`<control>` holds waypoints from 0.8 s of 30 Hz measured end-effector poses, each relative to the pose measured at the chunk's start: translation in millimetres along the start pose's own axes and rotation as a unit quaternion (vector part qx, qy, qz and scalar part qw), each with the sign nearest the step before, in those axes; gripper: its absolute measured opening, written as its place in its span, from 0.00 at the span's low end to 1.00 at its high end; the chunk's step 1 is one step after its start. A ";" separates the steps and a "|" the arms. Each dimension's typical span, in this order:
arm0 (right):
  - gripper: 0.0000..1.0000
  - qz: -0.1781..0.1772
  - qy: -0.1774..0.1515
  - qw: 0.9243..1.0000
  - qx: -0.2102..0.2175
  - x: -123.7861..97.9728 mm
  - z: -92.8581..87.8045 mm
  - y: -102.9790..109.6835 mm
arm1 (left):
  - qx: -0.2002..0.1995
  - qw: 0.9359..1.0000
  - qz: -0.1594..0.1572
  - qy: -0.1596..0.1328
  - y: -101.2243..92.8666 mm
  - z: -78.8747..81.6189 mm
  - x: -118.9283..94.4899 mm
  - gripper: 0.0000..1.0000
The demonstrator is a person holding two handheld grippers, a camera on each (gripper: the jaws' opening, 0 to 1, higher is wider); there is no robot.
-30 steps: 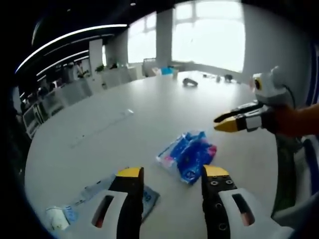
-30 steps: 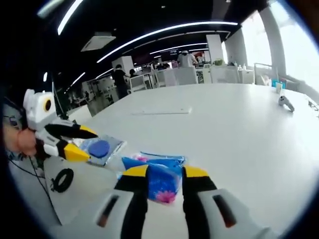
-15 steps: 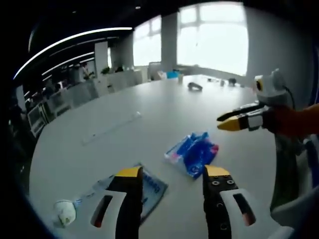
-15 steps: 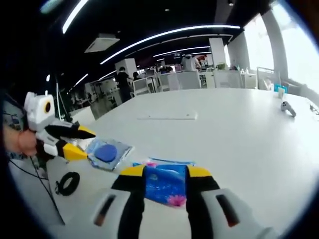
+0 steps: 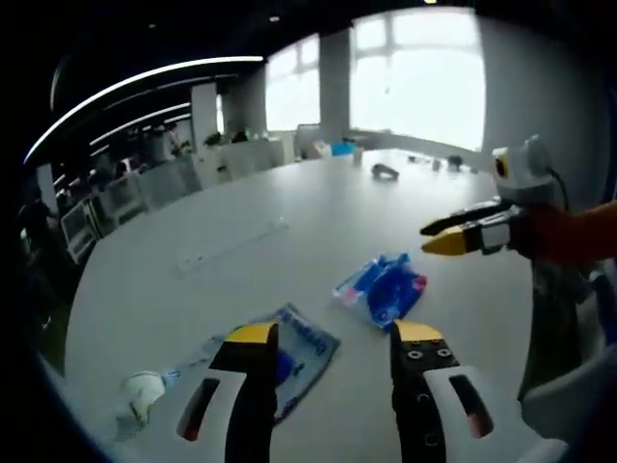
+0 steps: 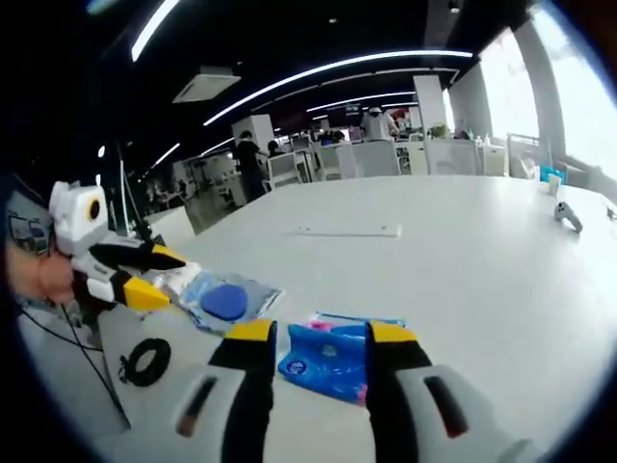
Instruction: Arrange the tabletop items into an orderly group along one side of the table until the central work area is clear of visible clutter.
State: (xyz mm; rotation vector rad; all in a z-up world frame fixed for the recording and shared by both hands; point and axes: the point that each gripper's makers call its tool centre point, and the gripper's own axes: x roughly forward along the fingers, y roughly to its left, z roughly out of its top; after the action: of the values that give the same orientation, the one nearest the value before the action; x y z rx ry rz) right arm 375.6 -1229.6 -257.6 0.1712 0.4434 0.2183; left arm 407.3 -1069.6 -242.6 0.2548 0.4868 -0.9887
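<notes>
Crumpled white object (image 5: 143,388): lies at the far left of the left gripper view, on the table (image 5: 318,222), just beside the clear bag's corner (too small to tell what it is).
Clear bag (image 5: 289,352): flat on the table, holding a blue disc; partly behind the left gripper's left jaw. In the right gripper view it lies just below the left gripper's tips, apart from the blue packet.
Left gripper (image 5: 334,334): jaws spread apart with nothing between them, hovering above the table.
Blue packet (image 5: 383,287): a blue and pink patterned packet lying flat near the table's middle, beyond the left gripper's right jaw and below the right gripper's tips, touching neither.
Right gripper (image 5: 432,238): enters from the right, held by a hand (image 5: 569,231); its yellow tips stand a little apart, empty. In its own view the jaws are spread, with the packet seen between them on the table.
Dark small object (image 5: 385,172): far across the table, well apart from everything else.
</notes>
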 end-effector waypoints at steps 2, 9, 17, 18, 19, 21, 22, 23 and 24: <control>0.35 0.004 0.000 1.000 -0.002 1.5 0.9 6.4 | -0.001 1.000 0.003 -0.002 2.5 -1.1 -4.3 0.43; 0.35 0.019 0.002 1.000 -0.010 7.2 1.2 27.3 | -0.007 1.000 0.015 -0.001 12.1 -9.0 -21.2 0.43; 0.36 0.034 0.005 0.999 -0.016 15.7 2.1 49.4 | -0.016 0.999 0.032 0.000 27.5 -19.0 -42.9 0.44; 0.36 0.035 0.006 0.999 -0.016 16.9 2.3 51.3 | -0.016 0.999 0.034 0.000 29.4 -20.1 -45.1 0.44; 0.36 0.037 0.006 0.999 -0.016 18.0 2.5 53.3 | -0.017 0.999 0.036 0.000 31.0 -21.2 -47.2 0.44; 0.36 0.041 0.006 0.999 -0.018 20.4 3.6 58.6 | -0.019 0.999 0.040 -0.001 34.9 -23.3 -52.8 0.44; 0.36 0.043 0.007 0.999 -0.019 22.0 3.8 61.7 | -0.019 0.999 0.042 0.000 36.9 -24.8 -56.1 0.44; 0.37 0.044 0.008 0.999 -0.021 23.0 4.1 64.1 | -0.020 0.999 0.043 0.000 38.1 -25.8 -58.6 0.44; 0.38 0.046 0.006 0.999 -0.020 24.2 5.2 67.8 | -0.021 0.999 0.045 0.000 40.2 -27.2 -61.9 0.44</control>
State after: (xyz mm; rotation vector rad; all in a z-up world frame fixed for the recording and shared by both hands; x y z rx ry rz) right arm 387.6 -1159.0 -248.6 0.1505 0.4435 0.3194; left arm 405.7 -991.3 -235.4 0.2366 0.4920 -0.8902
